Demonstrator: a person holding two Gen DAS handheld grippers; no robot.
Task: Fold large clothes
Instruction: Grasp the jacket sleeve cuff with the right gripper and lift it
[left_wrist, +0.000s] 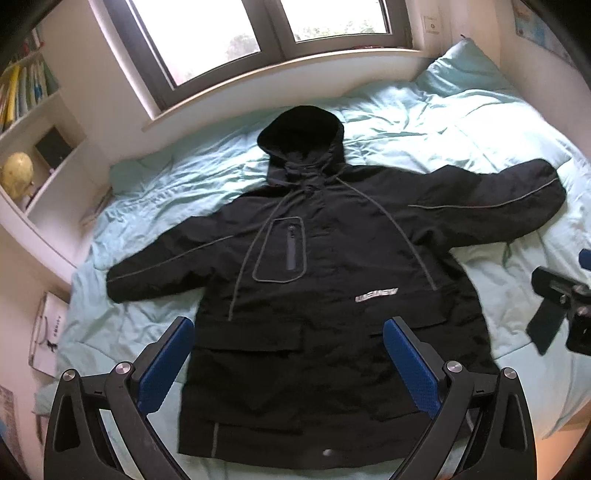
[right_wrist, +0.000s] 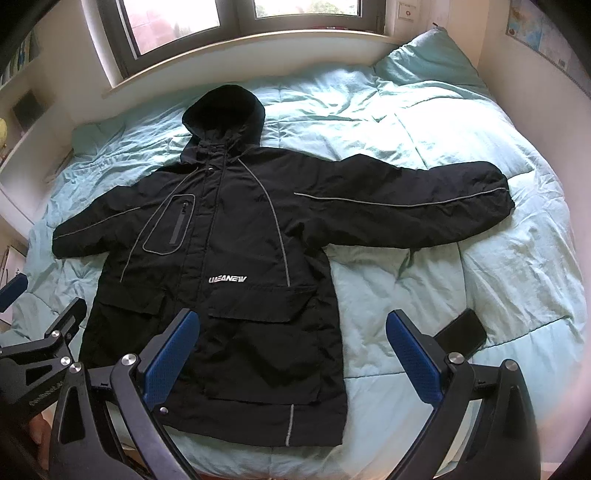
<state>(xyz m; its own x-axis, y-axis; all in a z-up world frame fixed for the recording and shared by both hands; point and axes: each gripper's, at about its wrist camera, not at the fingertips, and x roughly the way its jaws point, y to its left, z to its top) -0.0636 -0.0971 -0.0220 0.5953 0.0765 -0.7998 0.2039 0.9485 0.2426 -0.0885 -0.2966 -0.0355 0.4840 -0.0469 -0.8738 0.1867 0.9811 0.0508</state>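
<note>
A large black hooded jacket with grey piping lies flat, face up, on a light teal bed, sleeves spread to both sides and hood towards the window. It also shows in the right wrist view. My left gripper is open and empty, hovering above the jacket's lower hem. My right gripper is open and empty, above the hem's right part; it also shows at the right edge of the left wrist view. The left gripper appears at the left edge of the right wrist view.
A dark phone lies on the bed right of the jacket hem. A teal pillow sits at the far right corner. A window runs behind the bed. Shelves with books stand at the left.
</note>
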